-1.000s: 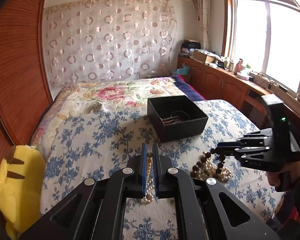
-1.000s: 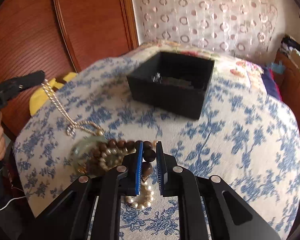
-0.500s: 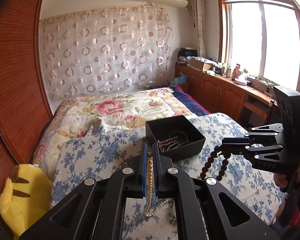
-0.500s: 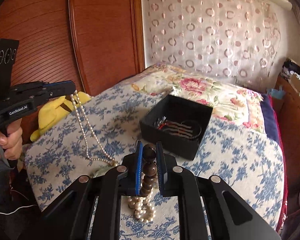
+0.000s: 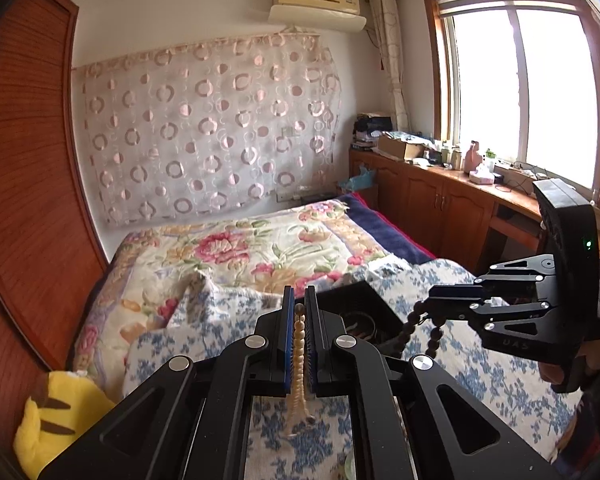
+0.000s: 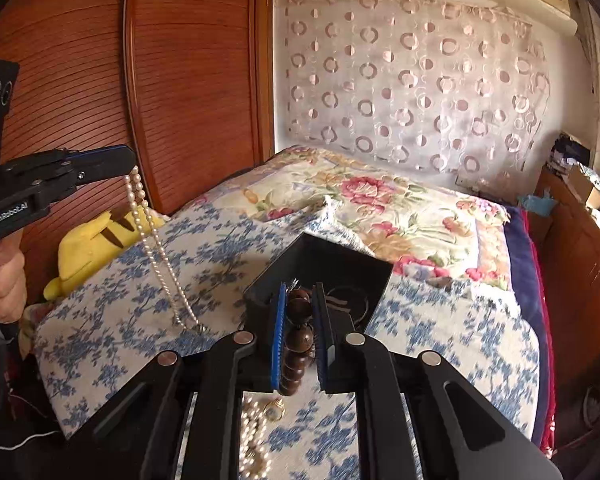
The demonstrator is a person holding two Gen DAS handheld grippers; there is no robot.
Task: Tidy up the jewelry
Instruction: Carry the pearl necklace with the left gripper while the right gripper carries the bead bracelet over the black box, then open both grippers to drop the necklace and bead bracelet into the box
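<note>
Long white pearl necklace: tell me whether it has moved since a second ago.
Yes. The long white pearl necklace has risen: earlier slack on the blue-flowered bedspread, it now hangs from the left tongs, only its end near the cloth.

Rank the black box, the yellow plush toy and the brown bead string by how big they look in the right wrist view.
1. black box
2. yellow plush toy, nearly the box's size and partly hidden, so this order is unsure
3. brown bead string, smallest, though nearest the camera
</note>
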